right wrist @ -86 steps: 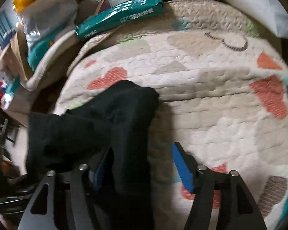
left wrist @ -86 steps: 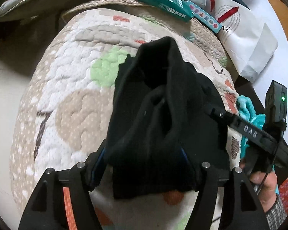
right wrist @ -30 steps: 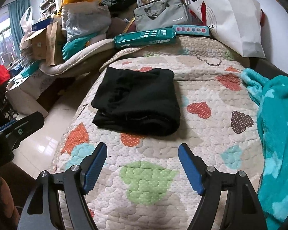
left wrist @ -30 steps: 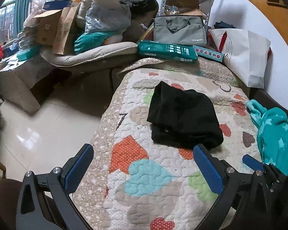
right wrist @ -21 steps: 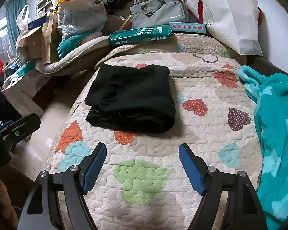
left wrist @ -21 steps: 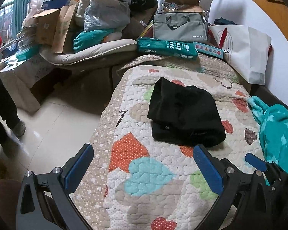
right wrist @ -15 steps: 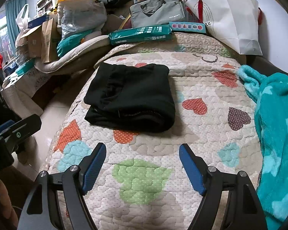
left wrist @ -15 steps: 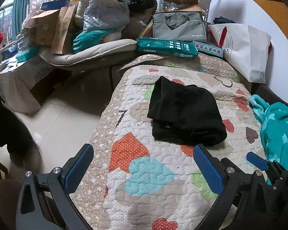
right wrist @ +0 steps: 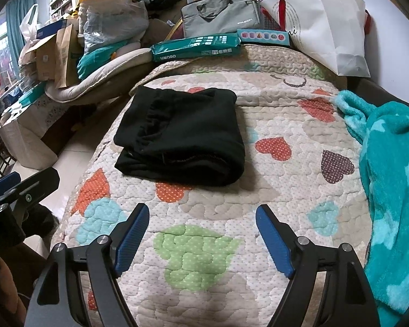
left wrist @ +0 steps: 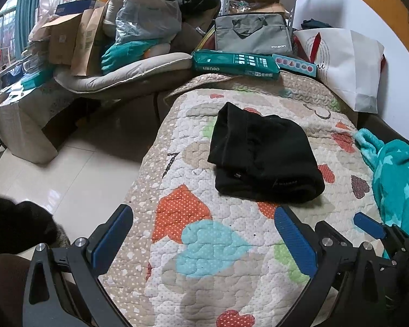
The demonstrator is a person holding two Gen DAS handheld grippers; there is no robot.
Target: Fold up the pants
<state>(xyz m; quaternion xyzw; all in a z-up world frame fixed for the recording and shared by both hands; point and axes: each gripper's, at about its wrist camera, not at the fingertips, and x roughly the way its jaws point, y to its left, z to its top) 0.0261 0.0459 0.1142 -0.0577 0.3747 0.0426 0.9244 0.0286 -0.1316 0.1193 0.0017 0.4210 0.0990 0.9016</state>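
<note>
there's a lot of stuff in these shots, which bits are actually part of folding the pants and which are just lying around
Part of the job:
black pants, folded in a bundle on the heart-print quilt
left hand-held gripper, open
right hand-held gripper, open

Just lying about:
teal fleece blanket
green packet
grey laptop bag
white paper bag
cardboard boxes

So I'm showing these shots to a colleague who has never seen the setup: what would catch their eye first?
Probably the black pants, folded into a thick bundle in the middle of the heart-patterned quilt. Next, the bright teal fleece blanket heaped along the quilt's right edge. In front, the left claw and right claw hang open and empty, short of the pants.
</note>
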